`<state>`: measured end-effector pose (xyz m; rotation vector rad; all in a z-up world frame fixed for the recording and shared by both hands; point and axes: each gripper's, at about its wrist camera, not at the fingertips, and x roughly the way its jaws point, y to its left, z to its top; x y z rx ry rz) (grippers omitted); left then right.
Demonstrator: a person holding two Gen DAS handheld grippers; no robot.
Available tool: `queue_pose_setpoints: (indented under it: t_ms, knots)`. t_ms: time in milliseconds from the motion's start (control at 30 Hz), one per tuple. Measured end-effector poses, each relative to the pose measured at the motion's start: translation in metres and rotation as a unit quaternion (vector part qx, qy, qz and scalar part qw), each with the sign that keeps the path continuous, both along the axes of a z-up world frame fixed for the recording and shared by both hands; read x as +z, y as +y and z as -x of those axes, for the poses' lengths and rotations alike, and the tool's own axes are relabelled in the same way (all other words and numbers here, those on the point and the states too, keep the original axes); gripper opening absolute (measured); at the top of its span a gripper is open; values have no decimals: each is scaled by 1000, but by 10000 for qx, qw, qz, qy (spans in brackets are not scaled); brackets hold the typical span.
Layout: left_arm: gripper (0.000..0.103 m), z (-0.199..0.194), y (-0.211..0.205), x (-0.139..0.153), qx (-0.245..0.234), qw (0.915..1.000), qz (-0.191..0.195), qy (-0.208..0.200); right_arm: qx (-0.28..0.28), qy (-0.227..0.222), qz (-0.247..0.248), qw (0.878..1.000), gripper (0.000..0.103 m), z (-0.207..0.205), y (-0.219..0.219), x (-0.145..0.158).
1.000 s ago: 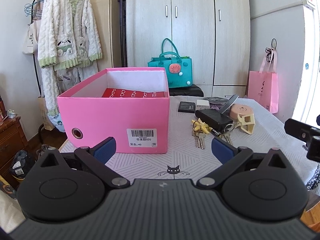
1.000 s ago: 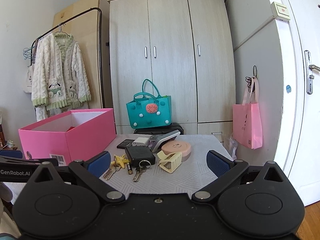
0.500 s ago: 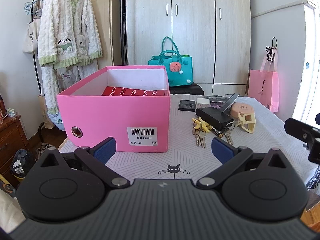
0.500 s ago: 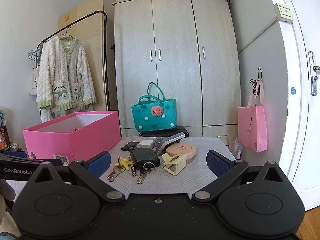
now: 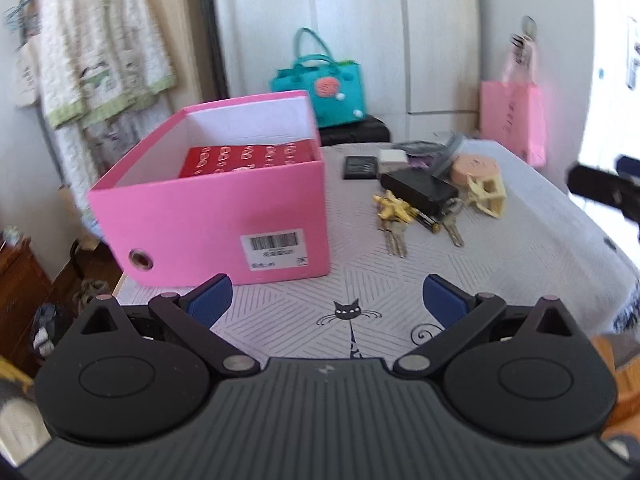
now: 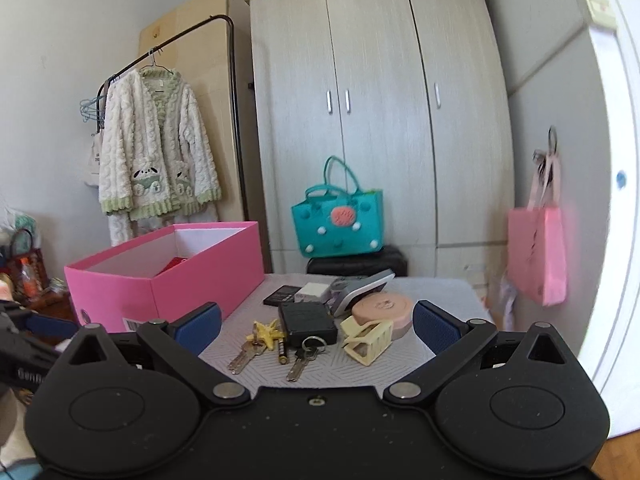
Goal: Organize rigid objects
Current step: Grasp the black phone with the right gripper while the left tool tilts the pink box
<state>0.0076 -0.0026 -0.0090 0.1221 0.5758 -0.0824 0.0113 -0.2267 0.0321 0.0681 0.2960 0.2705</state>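
A table (image 5: pixel 520 256) under a grey patterned cloth carries an open pink box (image 5: pixel 224 216) near its left edge, a red patterned item (image 5: pixel 248 158) lying inside. To the right of the box, towards the far right corner, small rigid things are clustered: a black case (image 5: pixel 418 190) in the middle, a round pink tin (image 5: pixel 476 168) just beside it, a cream hair claw (image 5: pixel 488 194) touching the tin's near side, and keys with a yellow star charm (image 5: pixel 394 216) on the case's near side. A black phone (image 5: pixel 360 167) and a white block (image 5: pixel 392 156) lie behind the case. The left gripper (image 5: pixel 326 298) hovers over the table's near edge, its blue-padded fingers (image 5: pixel 210 298) spread wide and holding nothing. The right gripper (image 6: pixel 318 322) hangs above the near edge facing the cluster, likewise wide apart and empty.
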Motion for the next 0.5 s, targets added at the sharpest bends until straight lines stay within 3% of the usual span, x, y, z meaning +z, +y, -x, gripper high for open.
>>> queue_pose_setpoints:
  t_ms: [67,233,500]
  knots:
    - [102,0,-1,6,-149,9996,-204,-79,70,190,51,9998,99,-11,-1,2]
    - [101,-9,15,32,-564,9983,-158,46,291,273,408,9984,98,-27,10,-2]
    - [100,-52,55,71,-696,9957,-443,416,947,861,205,9916,81,-76,20,-1]
